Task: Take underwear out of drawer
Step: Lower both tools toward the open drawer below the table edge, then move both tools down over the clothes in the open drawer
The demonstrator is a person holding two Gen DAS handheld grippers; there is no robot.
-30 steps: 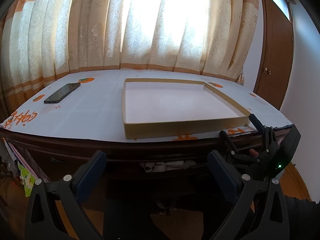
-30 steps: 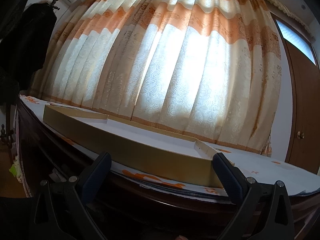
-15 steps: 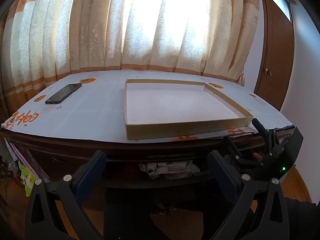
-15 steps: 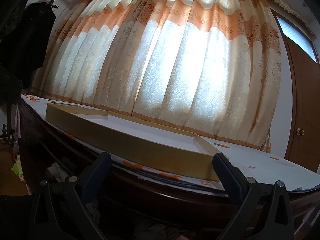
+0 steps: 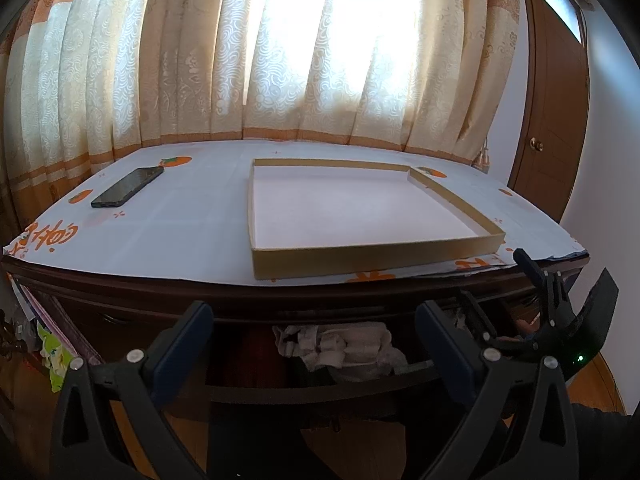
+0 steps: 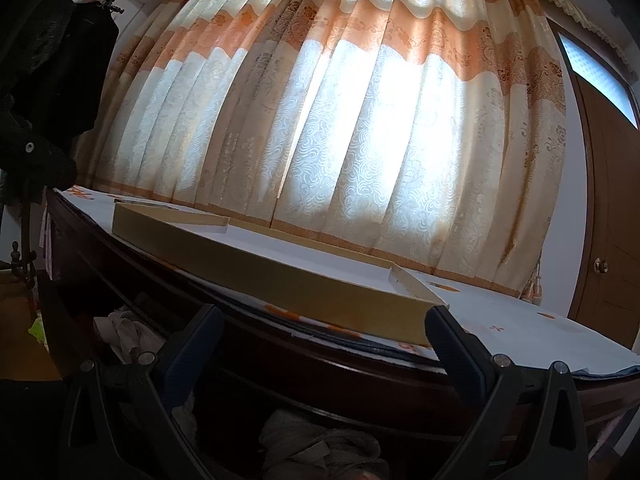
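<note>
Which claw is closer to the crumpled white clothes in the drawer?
Probably the right claw: the white clothes lie just under it. The left claw hovers out in front of them.

phone, shallow cardboard tray, curtains

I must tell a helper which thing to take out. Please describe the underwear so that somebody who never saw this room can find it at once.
Find the dark wooden table before the curtain, with a flat cardboard tray on top. Under its front edge a drawer stands open. The underwear is the crumpled pale cloth heap inside, the only light, soft thing in that dark drawer.
</note>
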